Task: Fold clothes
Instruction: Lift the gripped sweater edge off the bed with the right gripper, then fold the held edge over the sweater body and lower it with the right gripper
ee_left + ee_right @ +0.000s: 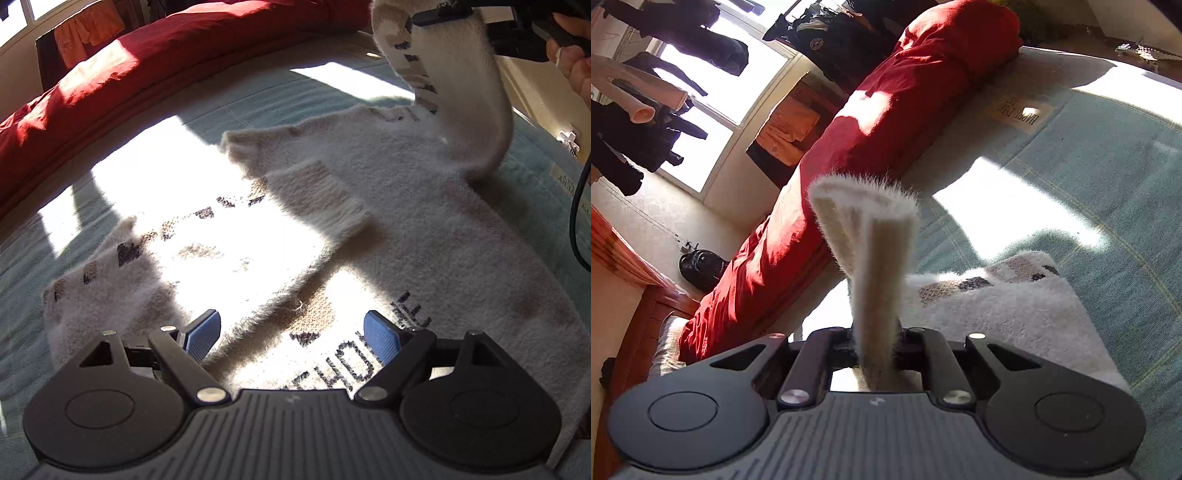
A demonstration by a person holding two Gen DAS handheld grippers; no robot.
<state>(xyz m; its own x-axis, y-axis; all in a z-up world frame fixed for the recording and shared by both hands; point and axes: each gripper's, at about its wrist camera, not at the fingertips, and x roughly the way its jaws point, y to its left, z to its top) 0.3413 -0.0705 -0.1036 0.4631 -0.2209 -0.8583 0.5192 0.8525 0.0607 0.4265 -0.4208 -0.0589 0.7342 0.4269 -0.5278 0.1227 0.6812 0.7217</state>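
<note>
The left hand-held gripper [293, 334] hovered low with fingers spread, empty, over the sweater [388, 229] lying flat on the bed [258, 92]. Ahead of it one sleeve [229, 243] lay folded across the body. Farther ahead and to its right, the right hand-held gripper [877, 354] pinched the other sleeve [871, 251], raised clear of the bed, probably to carry it inward. A hand [576, 59] gripped its handle from above.

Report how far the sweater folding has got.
Done: one sleeve already lies folded across the fuzzy cream sweater on the bed. In hand: the right tool is shut on the other sleeve, lifted up. Left: lay it down and fold the body; the left tool is open.
</note>
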